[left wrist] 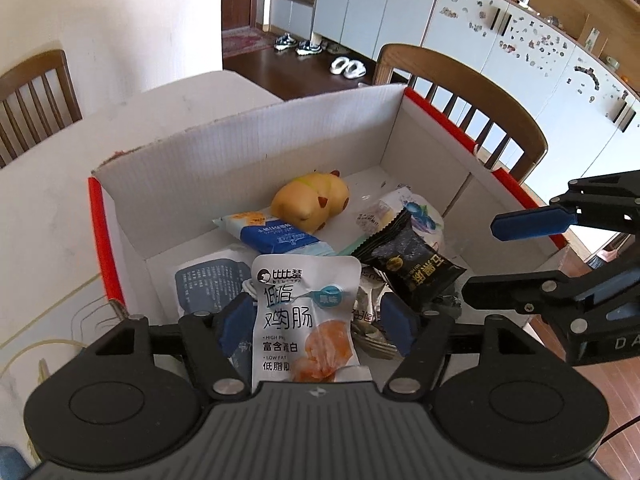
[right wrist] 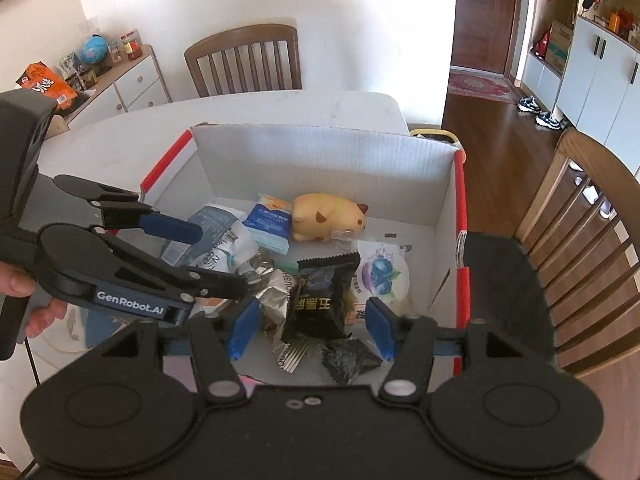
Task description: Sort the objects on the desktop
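A white cardboard box [left wrist: 248, 152] with red edges holds several snack packets and a yellow squishy toy [left wrist: 310, 204]. My left gripper [left wrist: 316, 322] hangs over the box's near end and is open. A white chicken-sausage packet [left wrist: 304, 304] lies between its blue pads [left wrist: 236, 322], with a gap showing at the right pad. My right gripper [right wrist: 312, 328] is open too. A black packet [right wrist: 320, 296] sits between its pads, which stand clear of it on both sides. A blueberry packet [right wrist: 382, 276] and a silver foil packet [right wrist: 276, 296] lie beside it.
The box stands on a white table [left wrist: 40, 220]. Wooden chairs [left wrist: 460, 92] [right wrist: 244, 60] ring the table. The two grippers are close side by side over the box. A hand [right wrist: 24, 280] holds the left one.
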